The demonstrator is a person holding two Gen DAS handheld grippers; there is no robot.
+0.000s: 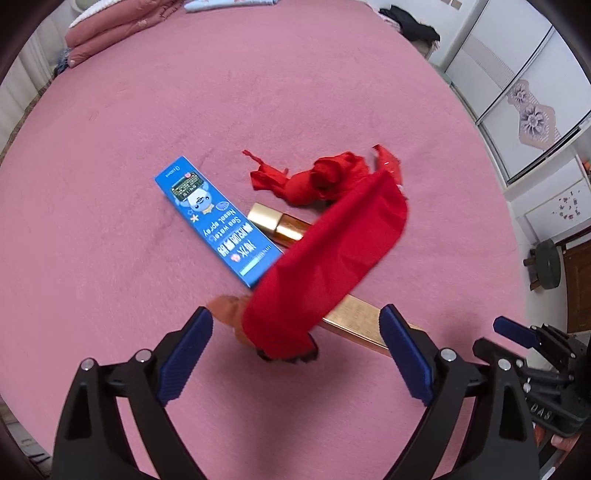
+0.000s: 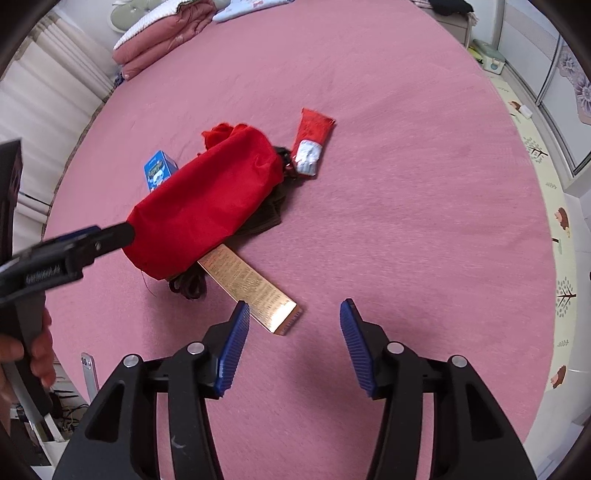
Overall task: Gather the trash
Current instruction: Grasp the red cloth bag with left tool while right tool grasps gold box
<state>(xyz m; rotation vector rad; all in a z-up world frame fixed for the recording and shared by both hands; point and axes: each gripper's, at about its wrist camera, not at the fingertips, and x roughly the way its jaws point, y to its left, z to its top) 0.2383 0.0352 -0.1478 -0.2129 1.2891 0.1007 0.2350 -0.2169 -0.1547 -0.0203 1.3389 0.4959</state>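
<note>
A red cloth bag (image 1: 325, 266) lies slanted over the pile on the pink bed (image 1: 110, 184), its lower end between the fingers of my left gripper (image 1: 295, 314). That gripper stands wide open, pads clear of the cloth. Under and around the bag are a blue nasal-spray box (image 1: 218, 221), a gold-capped bottle (image 1: 277, 223), a long gold box (image 1: 362, 325) and crumpled red cloth (image 1: 314, 181). In the right wrist view the bag (image 2: 203, 199) sits at the left gripper's tip (image 2: 110, 232). My right gripper (image 2: 294, 306) is open and empty, its left pad beside the gold box's end (image 2: 255, 291). A red tube (image 2: 312, 142) lies beyond.
Folded pink quilts (image 2: 162, 33) lie at the bed's far left corner. Dark brown fabric (image 2: 266, 218) sits under the bag. A wardrobe (image 1: 517, 92) and a patterned floor mat (image 2: 535, 184) flank the right side. A hand (image 2: 37, 354) holds the left gripper's handle.
</note>
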